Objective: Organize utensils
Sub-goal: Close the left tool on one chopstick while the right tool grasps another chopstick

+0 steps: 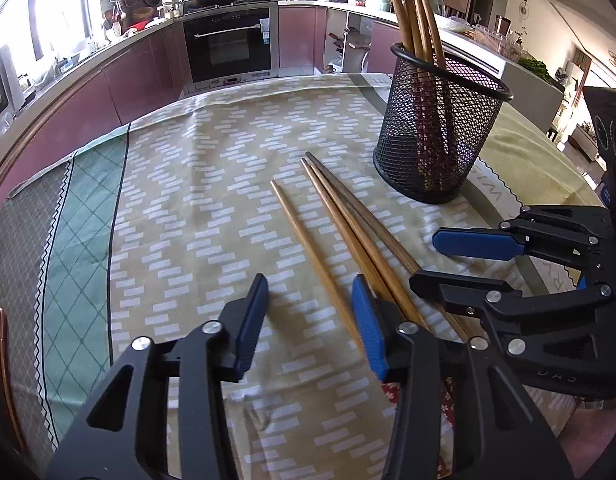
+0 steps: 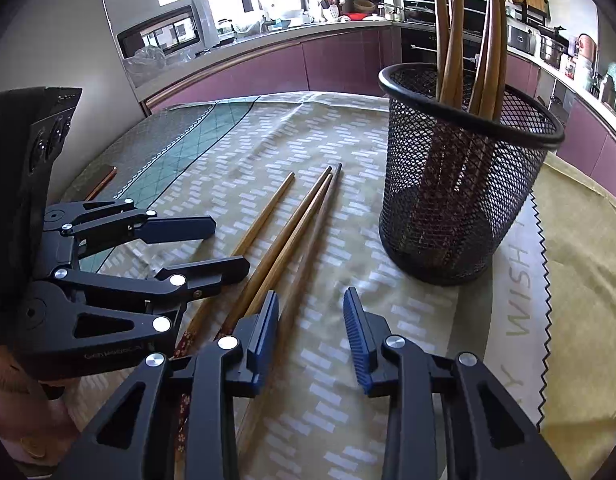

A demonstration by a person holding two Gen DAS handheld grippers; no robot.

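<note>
Wooden chopsticks [image 1: 339,236] lay flat on the cloth near the mesh holder [image 1: 439,132], one between the left gripper's [image 1: 308,320] part-open, empty jaws, the darkest between the right gripper's [image 2: 311,332], so we judged closing might roll either stick away.

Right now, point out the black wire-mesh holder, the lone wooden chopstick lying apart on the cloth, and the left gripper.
Black wire-mesh holder [image 1: 439,136]: left wrist view, front mesh wall.
Lone wooden chopstick [image 1: 304,236]: left wrist view, mid-shaft.
Left gripper [image 1: 308,300]: left wrist view, midway between fingertips.
</note>
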